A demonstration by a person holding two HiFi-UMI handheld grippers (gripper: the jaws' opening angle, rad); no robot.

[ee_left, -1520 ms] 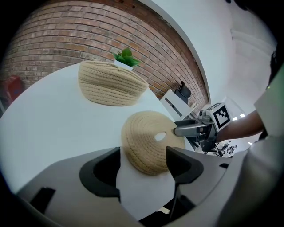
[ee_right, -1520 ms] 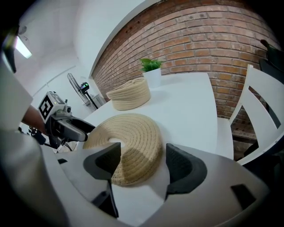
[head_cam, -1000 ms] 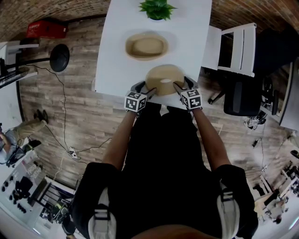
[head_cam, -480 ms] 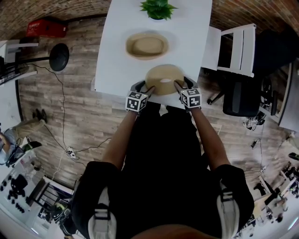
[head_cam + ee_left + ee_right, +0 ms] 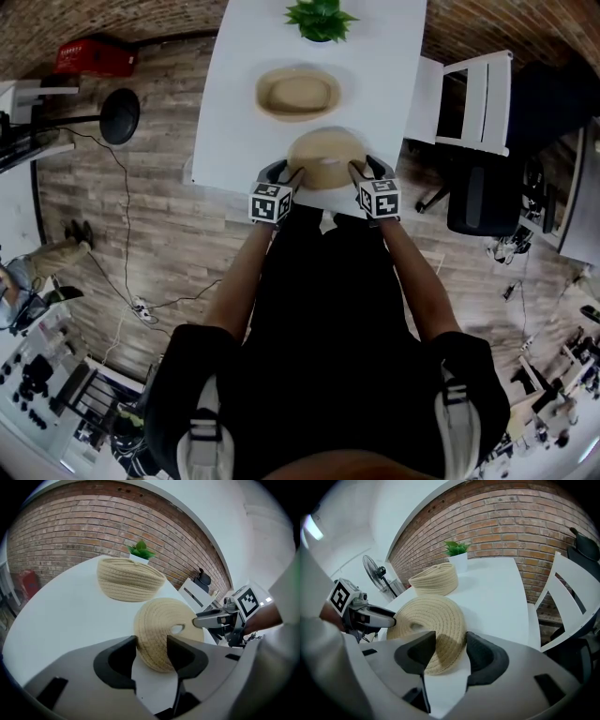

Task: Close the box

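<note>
- The lid (image 5: 326, 157), a round woven disc with a small hole in it, lies on the near part of the white table (image 5: 234, 112). It is apart from the open woven basket (image 5: 297, 93), which stands further back.
- The left gripper (image 5: 292, 172) is at the lid's near left edge and the right gripper (image 5: 358, 169) at its near right edge. These are the same two places they held in the earlier head views.
- In the left gripper view, the jaws have just been closing. A moment ago they stood wide, with the lid's rim loosely between them and bare table showing at the side. Now they are narrow, with both pads against the woven rim.
- The right gripper view shows the same change. Its jaws have just been closing from a wider stance, and the pads now pinch the rim on either side.
- The lid sits in much the same spot as before, perhaps a touch nearer the basket. Whether it is off the table cannot be told.
- The basket has not shifted, and the potted plant (image 5: 319, 17) still stands behind it at the far edge of the table.
- A white chair (image 5: 469, 94) stands beside the table on the right.
</note>
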